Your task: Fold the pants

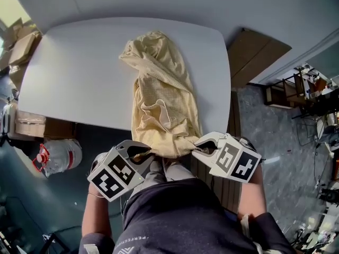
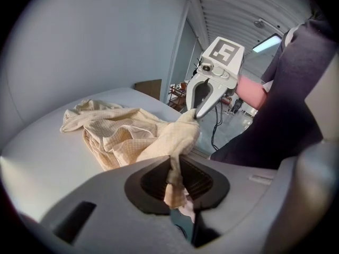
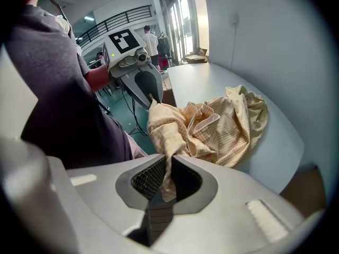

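Note:
Pale yellow checked pants (image 1: 161, 102) lie crumpled along the white table (image 1: 79, 73), their near end hanging over the front edge. My left gripper (image 1: 141, 155) is shut on the left corner of that near end, with cloth pinched between its pads (image 2: 174, 180). My right gripper (image 1: 197, 150) is shut on the right corner, fabric squeezed between its pads (image 3: 168, 174). Both grippers hover just off the table's near edge, with the pants (image 2: 127, 134) stretched between them. In the right gripper view the pants (image 3: 222, 128) trail away onto the table.
A large clear water bottle (image 1: 59, 153) and cardboard boxes (image 1: 32, 123) stand on the floor at the table's left. A wooden panel (image 1: 254, 54) leans at the right, with shelving (image 1: 302, 86) beyond. The person's torso (image 1: 185, 216) is close behind the grippers.

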The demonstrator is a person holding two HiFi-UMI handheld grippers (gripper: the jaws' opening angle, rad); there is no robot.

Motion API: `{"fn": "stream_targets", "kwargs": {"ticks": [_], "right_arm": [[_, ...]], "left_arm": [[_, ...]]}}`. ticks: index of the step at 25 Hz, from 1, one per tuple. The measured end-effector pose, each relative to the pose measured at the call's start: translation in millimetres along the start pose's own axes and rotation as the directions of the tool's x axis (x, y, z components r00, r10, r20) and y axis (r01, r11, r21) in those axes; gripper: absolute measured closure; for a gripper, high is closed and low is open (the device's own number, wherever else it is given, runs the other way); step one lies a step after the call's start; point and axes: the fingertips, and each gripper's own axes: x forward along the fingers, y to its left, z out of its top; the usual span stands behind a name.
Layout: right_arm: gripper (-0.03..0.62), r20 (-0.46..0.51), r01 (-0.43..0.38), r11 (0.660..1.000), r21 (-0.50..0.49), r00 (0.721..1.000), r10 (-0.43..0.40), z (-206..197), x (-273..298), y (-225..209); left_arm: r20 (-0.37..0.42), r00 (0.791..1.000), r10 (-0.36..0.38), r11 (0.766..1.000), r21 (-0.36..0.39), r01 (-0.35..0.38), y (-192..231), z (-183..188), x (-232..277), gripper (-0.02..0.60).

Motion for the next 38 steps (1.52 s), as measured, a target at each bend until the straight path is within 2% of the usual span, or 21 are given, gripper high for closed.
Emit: {"fn": "stream_targets", "kwargs": {"ticks": [11, 15, 19, 26, 32, 38], "right_arm": [[0.557, 0.120, 0.078, 0.992, -0.097, 0.991, -0.066, 44.8, -22.5, -83.4], [0.557, 0.162, 0.139, 0.983, -0.122, 0.980, -0.119, 54.7, -28.3, -125.7], [0.556, 0.202, 0.196, 0.971, -0.136, 0.965, -0.166, 67.6, -26.7, -154.8], [0.554, 0.207, 0.266, 0.961, -0.081, 0.947, -0.245, 88.6, -15.2, -197.7], [0.551, 0.163, 0.295, 0.955, 0.007, 0.942, -0.292, 95.1, 8.8, -226.7], [0.548, 0.140, 0.312, 0.947, 0.080, 0.937, -0.321, 99.8, 24.5, -254.3]], "left_arm": [[-0.008, 0.987, 0.162, 0.987, 0.023, -0.161, 80.8, 61.7, -15.3, 0.529], [-0.003, 0.970, 0.243, 0.970, 0.030, -0.242, 113.7, 87.4, -11.6, 0.526], [0.003, 0.952, 0.306, 0.952, 0.022, -0.306, 139.7, 97.3, -10.2, 0.526], [-0.026, 0.954, 0.300, 0.953, 0.040, -0.299, 185.2, 101.5, -6.8, 0.525], [-0.057, 0.973, 0.225, 0.972, 0.086, -0.220, 218.7, 91.5, 13.1, 0.522], [-0.062, 0.986, 0.152, 0.985, 0.094, -0.146, 249.4, 91.5, 27.7, 0.520]]}}
